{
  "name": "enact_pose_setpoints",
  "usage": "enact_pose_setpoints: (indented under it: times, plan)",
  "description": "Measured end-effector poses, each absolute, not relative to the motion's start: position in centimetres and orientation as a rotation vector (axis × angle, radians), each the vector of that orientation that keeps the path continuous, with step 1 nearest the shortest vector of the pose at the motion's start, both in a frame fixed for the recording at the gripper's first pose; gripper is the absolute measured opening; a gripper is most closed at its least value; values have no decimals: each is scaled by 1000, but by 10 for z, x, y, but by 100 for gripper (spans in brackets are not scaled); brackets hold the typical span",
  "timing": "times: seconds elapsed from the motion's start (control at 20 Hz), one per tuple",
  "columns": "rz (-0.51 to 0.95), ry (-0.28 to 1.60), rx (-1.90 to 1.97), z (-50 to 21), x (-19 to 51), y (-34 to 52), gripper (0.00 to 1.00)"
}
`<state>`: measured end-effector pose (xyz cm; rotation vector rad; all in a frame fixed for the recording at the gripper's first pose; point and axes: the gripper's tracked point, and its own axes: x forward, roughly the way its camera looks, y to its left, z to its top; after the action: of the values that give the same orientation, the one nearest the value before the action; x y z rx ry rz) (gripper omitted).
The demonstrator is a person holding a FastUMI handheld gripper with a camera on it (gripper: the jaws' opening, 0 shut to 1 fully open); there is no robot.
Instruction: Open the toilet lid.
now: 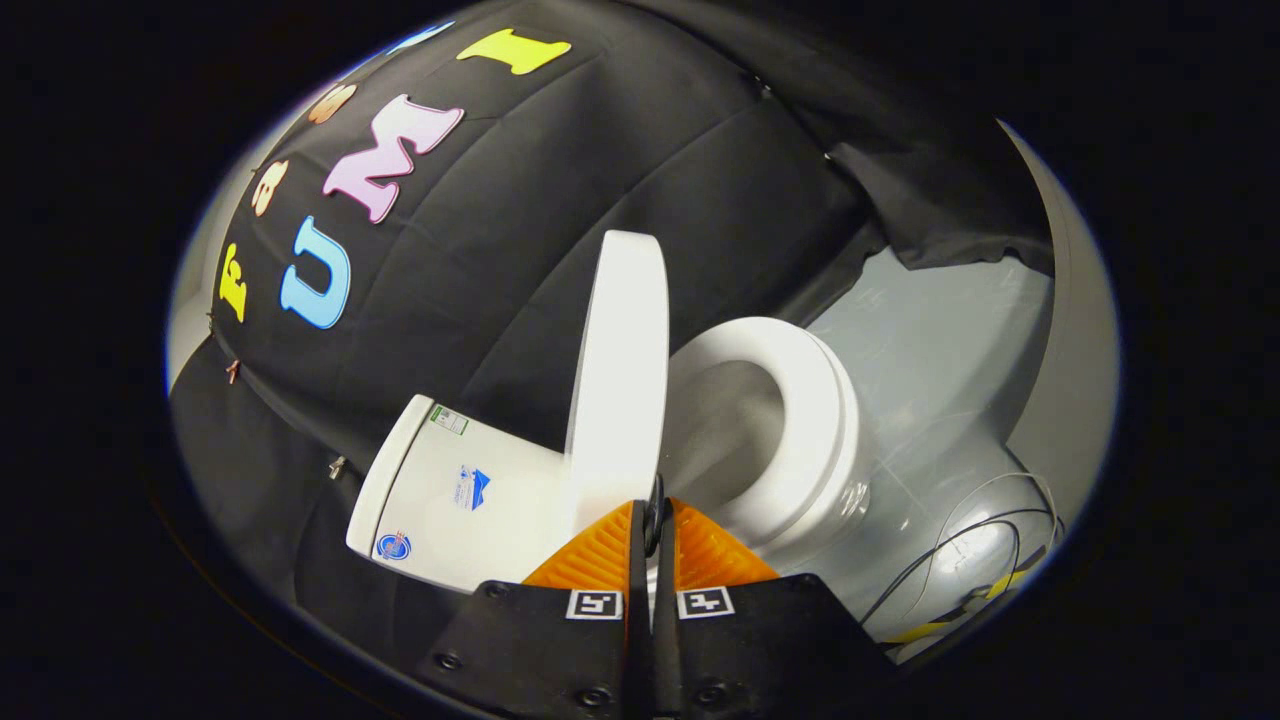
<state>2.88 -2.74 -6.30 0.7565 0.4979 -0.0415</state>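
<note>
**Lid raised, claw closed at its edge**

Just ahead of the fingers, the toilet lid (620, 370) stands raised, seen nearly edge-on, between the tank (455, 500) on one side and the open seat (800, 420) and bowl on the other. The claw (654, 520) has its two fingers drawn together with barely a slit between them, their tips meeting at the lid's lower edge; whether they pinch the lid or merely touch it cannot be told. Beyond the toilet hangs the black cloth wall (560, 200). Thin cables (960, 560) lie on the pale floor (940, 350) beside the bowl.
</note>
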Motion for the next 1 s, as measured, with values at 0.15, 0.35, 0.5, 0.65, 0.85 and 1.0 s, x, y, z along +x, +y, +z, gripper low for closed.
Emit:
enact_pose_setpoints:
  times: [0.15, 0.35, 0.5, 0.65, 0.85, 1.0]
  plan:
    - [-41, 493, 726, -52, 29, -20, 6]
    - [-34, 491, 704, -40, 28, -9, 6]
    - [-26, 490, 688, -32, 30, 1, 6]
    - [-43, 489, 635, -27, 30, 8, 5]
    - [-40, 479, 599, -11, 32, 24, 6]
    - [-34, 472, 572, -2, 33, 37, 6]
